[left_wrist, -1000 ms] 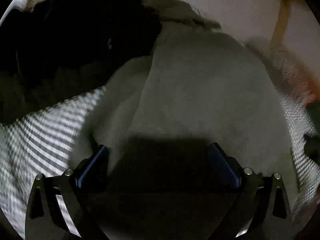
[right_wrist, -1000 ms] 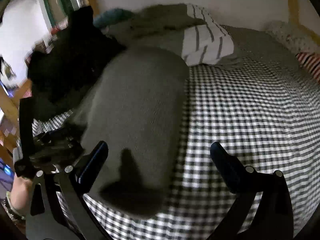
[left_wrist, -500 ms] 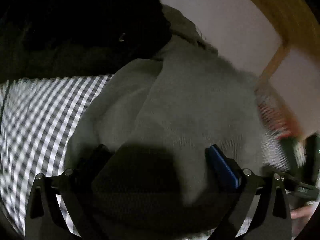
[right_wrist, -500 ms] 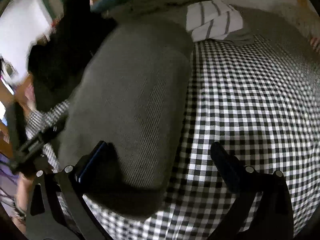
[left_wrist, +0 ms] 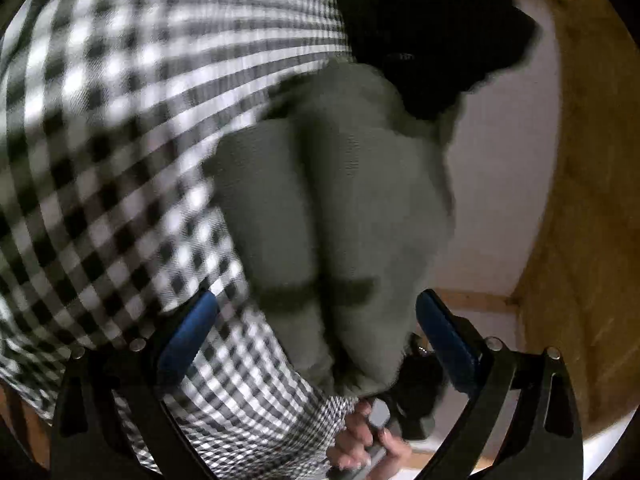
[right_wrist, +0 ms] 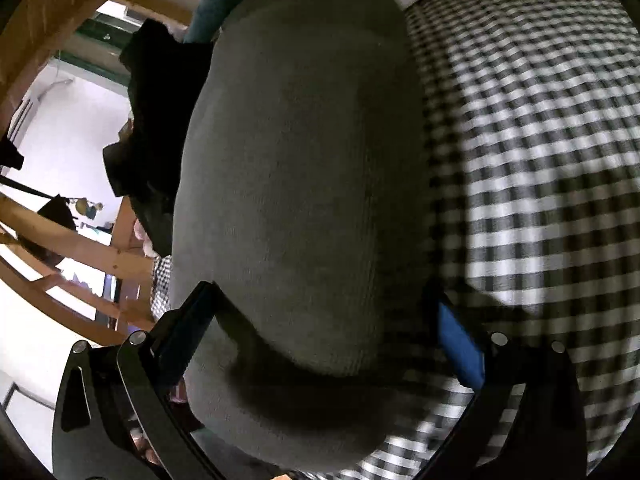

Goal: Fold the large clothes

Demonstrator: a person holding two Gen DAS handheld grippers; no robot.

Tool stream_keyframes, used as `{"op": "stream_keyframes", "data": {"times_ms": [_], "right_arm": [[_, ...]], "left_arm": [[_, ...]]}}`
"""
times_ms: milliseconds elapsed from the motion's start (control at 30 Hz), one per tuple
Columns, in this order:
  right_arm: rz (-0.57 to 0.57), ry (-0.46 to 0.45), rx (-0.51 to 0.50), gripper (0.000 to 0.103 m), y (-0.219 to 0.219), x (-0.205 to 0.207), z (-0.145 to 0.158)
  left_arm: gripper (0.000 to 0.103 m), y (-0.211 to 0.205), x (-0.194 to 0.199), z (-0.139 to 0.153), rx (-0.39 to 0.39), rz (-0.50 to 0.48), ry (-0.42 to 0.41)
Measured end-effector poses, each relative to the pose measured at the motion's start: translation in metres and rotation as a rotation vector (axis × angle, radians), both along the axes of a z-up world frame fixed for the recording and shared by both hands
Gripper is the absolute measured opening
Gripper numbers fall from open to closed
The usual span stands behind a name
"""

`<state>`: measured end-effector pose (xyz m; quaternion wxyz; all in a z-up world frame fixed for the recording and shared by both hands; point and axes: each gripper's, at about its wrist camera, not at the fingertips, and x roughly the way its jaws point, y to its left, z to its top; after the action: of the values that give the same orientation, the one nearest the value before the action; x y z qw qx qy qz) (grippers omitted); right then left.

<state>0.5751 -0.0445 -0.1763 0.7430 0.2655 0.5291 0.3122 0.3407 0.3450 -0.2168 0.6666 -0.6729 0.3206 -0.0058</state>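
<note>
Swung sideways, both grippers' fingers point(left_wrist: 442, 332) gape wide over the blurred, folded grey knit garment point(right_wrist: 296, 168).

White wall point(left_wrist: 492, 184), wooden beams point(right_wrist: 72, 240)

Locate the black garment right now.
The black garment shows at the left of the right wrist view, pressed against the grey sweater on the checked bedcover; in the left wrist view it sits top right, beyond that sweater.

Each gripper point(left_wrist: 316, 320) point(right_wrist: 320, 328) had black angular arms, silver screws toward five and seven o'clock, and blue fingers point(left_wrist: 188, 336).
</note>
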Motion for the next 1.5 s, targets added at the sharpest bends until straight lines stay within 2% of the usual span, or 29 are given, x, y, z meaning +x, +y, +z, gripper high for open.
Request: {"op": "stream_keyframes", "data": {"times_ms": [67, 267, 333, 400, 467, 500, 533, 567, 600, 633, 700, 800, 867, 933, 967, 1033, 1133, 1267, 1400, 1500], "right_arm": [[-0.013, -0.018, -0.025, 0.100, 0.008, -0.003, 0.001], [-0.015, 0.004, 0.018, 0.100, 0.004, -0.001, -0.001], [-0.018, 0.016, 0.024, 0.100, -0.002, 0.000, 0.000], [-0.023, 0.029, 0.045, 0.100, -0.010, 0.001, -0.001], [-0.023, 0.041, 0.076, 0.100, -0.012, 0.004, -0.003], [-0.022, 0.042, 0.089, 0.096, -0.011, 0.007, -0.003], [-0.013, 0.040, 0.088, 0.092, -0.010, 0.010, -0.005], [-0.011, 0.044, 0.091, 0.089, -0.009, 0.013, -0.006], [-0.029, 0.057, 0.108, 0.080, -0.011, 0.015, -0.006], [-0.041, 0.050, 0.106, 0.069, -0.012, 0.014, -0.003], [-0.048, 0.013, 0.123, 0.055, -0.016, 0.005, 0.011], [-0.039, 0.076, 0.219, 0.052, -0.032, -0.007, 0.016], [-0.023, 0.105, 0.266, 0.052, -0.043, -0.020, 0.011], [-0.012, 0.145, 0.269, 0.059, -0.053, -0.033, -0.006], [-0.015, 0.158, 0.256, 0.060, -0.055, -0.035, -0.017], [-0.042, 0.167, 0.315, 0.058, -0.060, -0.034, -0.028], [-0.075, 0.102, 0.278, 0.051, -0.062, -0.034, -0.003], [-0.102, 0.035, 0.304, 0.048, -0.093, -0.012, 0.035], [-0.143, -0.057, 0.290, 0.048, -0.157, 0.025, 0.075], [-0.199, -0.149, 0.254, 0.048, -0.233, 0.056, 0.118]], "left_arm": [[0.098, 0.000, 0.007, 0.002, 0.016, 0.014, 0.017], [0.098, 0.000, 0.038, 0.015, 0.088, 0.003, 0.114], [0.098, -0.001, 0.050, 0.025, 0.125, -0.015, 0.089], [0.098, 0.003, 0.062, 0.027, 0.101, -0.022, 0.089], [0.098, 0.008, 0.077, 0.021, 0.089, -0.071, 0.099], [0.096, 0.010, 0.081, 0.019, 0.083, -0.086, 0.103], [0.089, 0.011, 0.088, 0.019, 0.091, -0.109, 0.099], [0.069, 0.012, 0.096, 0.018, 0.107, -0.124, 0.100], [0.062, 0.012, 0.097, 0.017, 0.107, -0.130, 0.086], [0.060, 0.012, 0.098, 0.015, 0.093, -0.133, 0.064], [0.055, 0.014, 0.099, 0.016, 0.086, -0.143, 0.032], [0.052, 0.011, 0.085, 0.029, 0.123, -0.188, -0.032], [0.051, 0.005, 0.073, 0.032, 0.136, -0.221, -0.040], [0.052, -0.003, 0.064, 0.026, 0.199, -0.270, -0.017], [0.052, -0.006, 0.064, 0.021, 0.206, -0.272, -0.017], [0.052, -0.009, 0.067, 0.023, 0.235, -0.271, -0.023], [0.052, -0.017, 0.075, 0.044, 0.333, -0.297, -0.030], [0.052, -0.046, 0.102, 0.083, 0.419, -0.363, -0.122], [0.052, -0.105, 0.150, 0.122, 0.485, -0.417, -0.221], [0.050, -0.170, 0.197, 0.146, 0.515, -0.443, -0.314]]}}
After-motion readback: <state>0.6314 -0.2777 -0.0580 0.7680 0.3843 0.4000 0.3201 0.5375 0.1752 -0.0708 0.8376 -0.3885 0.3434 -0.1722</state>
